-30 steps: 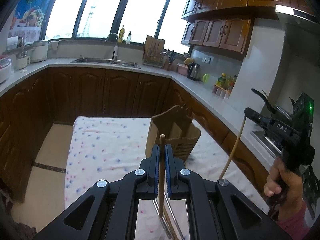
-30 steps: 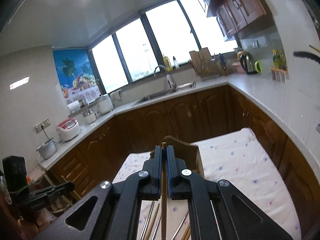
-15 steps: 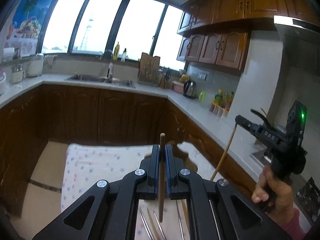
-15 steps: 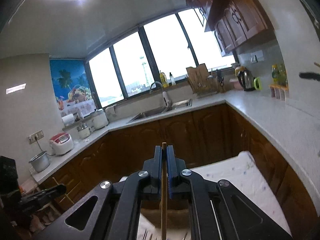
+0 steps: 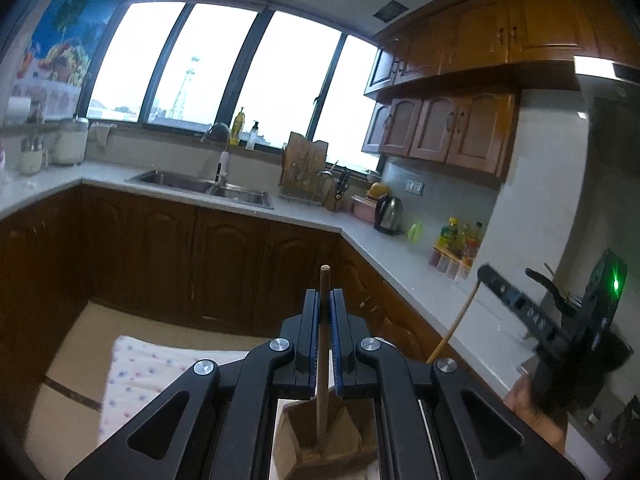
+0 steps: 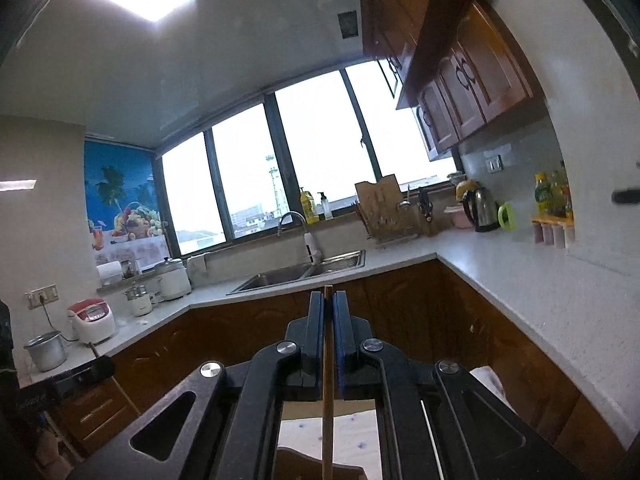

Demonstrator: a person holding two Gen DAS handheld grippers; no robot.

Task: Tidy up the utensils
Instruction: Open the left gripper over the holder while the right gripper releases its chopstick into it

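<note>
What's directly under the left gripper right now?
Under the left gripper sits the wooden utensil holder; the chopstick pinched in its fingers hangs down toward the holder's opening. The gripper body hides the holder's sides, and its inside can't be seen.

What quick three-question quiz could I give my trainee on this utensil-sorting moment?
1. True or false: the left gripper is open and holds nothing.
2. What does the right gripper clamp: (a) a metal fork, (b) a wooden chopstick, (c) a sponge?
3. Fill in: below the left gripper, the dark chopstick's lower end reaches down into the wooden ____.

Key: 1 false, it is shut on a dark chopstick; 2 b; 3 holder.
</note>
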